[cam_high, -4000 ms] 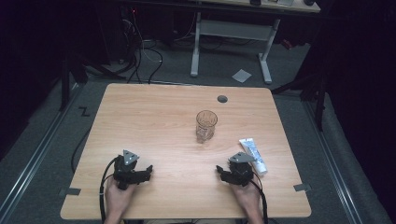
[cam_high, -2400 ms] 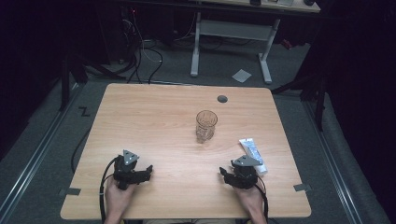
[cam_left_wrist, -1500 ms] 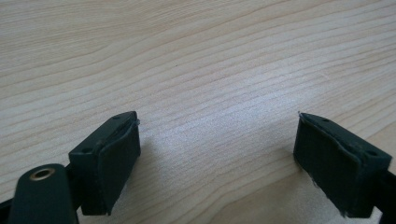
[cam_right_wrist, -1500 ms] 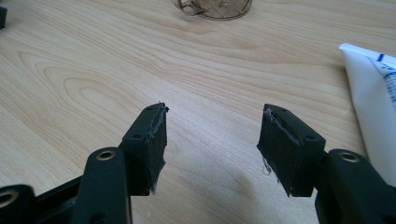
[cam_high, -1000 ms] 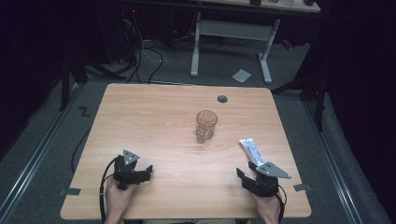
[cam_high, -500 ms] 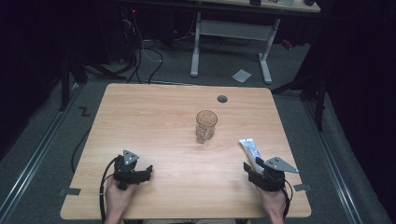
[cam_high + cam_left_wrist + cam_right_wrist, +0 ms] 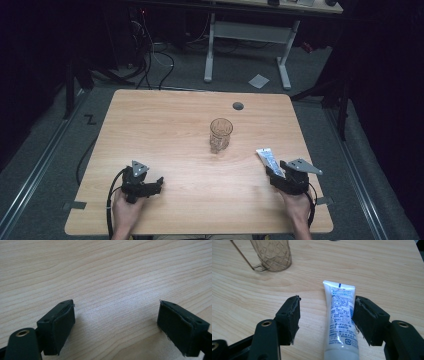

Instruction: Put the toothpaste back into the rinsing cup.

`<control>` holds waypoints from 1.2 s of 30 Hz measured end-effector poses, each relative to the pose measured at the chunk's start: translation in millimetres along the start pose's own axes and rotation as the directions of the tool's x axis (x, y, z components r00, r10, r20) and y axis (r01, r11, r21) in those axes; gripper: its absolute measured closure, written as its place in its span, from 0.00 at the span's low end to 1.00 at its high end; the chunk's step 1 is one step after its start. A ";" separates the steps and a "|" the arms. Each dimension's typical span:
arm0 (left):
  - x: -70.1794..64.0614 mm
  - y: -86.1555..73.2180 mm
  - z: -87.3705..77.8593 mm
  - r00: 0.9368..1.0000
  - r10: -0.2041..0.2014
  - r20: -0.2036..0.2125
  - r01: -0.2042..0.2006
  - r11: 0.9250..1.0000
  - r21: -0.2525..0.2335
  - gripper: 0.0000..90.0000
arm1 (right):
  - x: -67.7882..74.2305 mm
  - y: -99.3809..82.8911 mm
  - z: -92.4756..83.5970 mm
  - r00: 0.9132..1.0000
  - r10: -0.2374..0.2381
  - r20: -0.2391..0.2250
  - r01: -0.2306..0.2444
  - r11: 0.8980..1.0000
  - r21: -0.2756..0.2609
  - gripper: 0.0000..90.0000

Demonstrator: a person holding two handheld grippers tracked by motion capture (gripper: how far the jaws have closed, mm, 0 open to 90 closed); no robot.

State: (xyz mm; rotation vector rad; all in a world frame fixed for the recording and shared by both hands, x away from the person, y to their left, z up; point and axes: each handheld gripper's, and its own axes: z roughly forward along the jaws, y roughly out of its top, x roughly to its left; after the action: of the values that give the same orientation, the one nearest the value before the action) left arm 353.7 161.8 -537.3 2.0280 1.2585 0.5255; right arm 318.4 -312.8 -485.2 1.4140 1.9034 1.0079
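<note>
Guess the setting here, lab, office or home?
Most likely a lab or recording workspace. A bare wooden table stands in a dark room, with loose cables on the grey floor behind and a height-adjustable desk frame beyond. A hand-held gripper trailing a cable rests on the table.

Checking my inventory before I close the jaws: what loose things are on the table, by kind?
Tube, white with blue print: 1
Cup, clear brownish, patterned: 1
Total: 2 things on the table
</note>
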 end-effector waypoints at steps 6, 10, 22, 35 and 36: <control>0.0 0.0 0.0 1.000 0.000 0.000 0.000 1.000 0.000 0.17 | -8.2 10.4 8.1 1.000 0.007 0.008 -0.007 0.999 0.051 0.43; 0.0 0.0 0.0 1.000 0.000 0.000 0.000 1.000 0.000 0.17 | -12.3 15.8 15.4 1.000 0.007 0.012 -0.008 0.995 0.095 0.44; 0.2 0.1 0.1 1.000 0.000 0.001 0.000 1.000 0.000 0.17 | -17.8 27.3 39.0 0.999 -0.015 0.050 0.004 0.980 0.199 0.38; 0.2 0.2 0.1 1.000 0.000 0.001 0.000 1.000 0.000 0.17 | -19.5 30.4 59.3 0.998 -0.049 0.047 0.033 0.955 0.295 0.38; 0.2 0.2 0.1 1.000 0.000 0.001 0.000 1.000 0.000 0.17 | -18.8 30.9 60.4 0.997 -0.054 0.048 0.037 0.953 0.300 0.38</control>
State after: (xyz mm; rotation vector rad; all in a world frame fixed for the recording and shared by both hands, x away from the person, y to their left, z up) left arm 353.9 161.9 -537.2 2.0282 1.2581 0.5242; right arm 388.3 -311.3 -493.6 1.5369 2.1027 0.6697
